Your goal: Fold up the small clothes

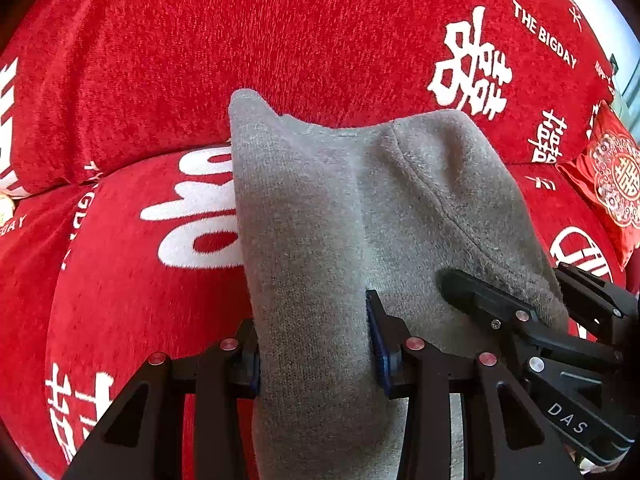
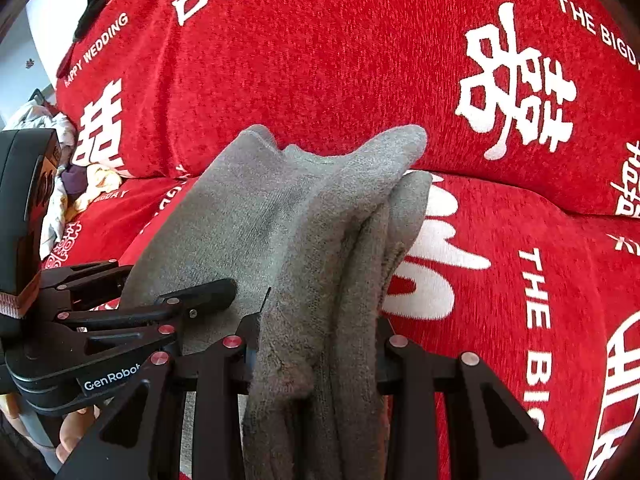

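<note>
A grey knitted garment (image 1: 340, 208) is held up above a red sofa by both grippers side by side. My left gripper (image 1: 316, 344) is shut on one bunched part of it, the cloth filling the gap between its blue-padded fingers (image 1: 378, 344). My right gripper (image 2: 316, 352) is shut on the folded layers of the same grey garment (image 2: 304, 216). The right gripper also shows in the left wrist view (image 1: 520, 320), and the left gripper shows in the right wrist view (image 2: 160, 312). The garment's lower part is hidden behind the grippers.
The red sofa cover (image 1: 280, 40) with white characters and lettering fills both views, backrest above, seat cushion (image 2: 520, 280) below. A red patterned pouch (image 1: 608, 184) lies at the right. A pile of loose clothes (image 2: 64, 184) lies at the sofa's left end.
</note>
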Demonstrator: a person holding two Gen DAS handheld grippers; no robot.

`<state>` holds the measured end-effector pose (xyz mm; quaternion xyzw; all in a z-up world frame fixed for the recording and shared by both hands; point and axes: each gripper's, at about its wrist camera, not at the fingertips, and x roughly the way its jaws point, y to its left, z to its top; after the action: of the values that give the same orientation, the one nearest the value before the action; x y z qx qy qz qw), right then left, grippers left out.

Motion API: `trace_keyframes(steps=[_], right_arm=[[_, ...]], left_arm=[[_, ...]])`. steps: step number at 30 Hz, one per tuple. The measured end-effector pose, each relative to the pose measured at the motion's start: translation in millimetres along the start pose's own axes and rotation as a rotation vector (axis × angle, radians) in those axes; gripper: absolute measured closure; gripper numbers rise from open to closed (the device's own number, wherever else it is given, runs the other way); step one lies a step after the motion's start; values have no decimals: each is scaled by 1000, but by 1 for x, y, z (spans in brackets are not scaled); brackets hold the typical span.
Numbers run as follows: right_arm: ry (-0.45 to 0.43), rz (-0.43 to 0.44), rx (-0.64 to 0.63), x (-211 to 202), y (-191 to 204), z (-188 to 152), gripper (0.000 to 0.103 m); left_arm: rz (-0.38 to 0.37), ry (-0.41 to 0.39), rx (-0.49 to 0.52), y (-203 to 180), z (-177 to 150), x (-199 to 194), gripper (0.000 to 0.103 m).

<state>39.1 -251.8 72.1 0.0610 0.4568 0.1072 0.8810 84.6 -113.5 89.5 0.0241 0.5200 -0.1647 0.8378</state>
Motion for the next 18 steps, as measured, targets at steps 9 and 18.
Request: trace_keyframes(steps=[9, 18], right_arm=[[-3, -3, 0, -21, 11, -31, 67], [-20, 2, 3, -41, 24, -56, 67]], left_arm=[[15, -8, 24, -9, -35, -17, 61], [35, -27, 50, -16, -62, -36, 61]])
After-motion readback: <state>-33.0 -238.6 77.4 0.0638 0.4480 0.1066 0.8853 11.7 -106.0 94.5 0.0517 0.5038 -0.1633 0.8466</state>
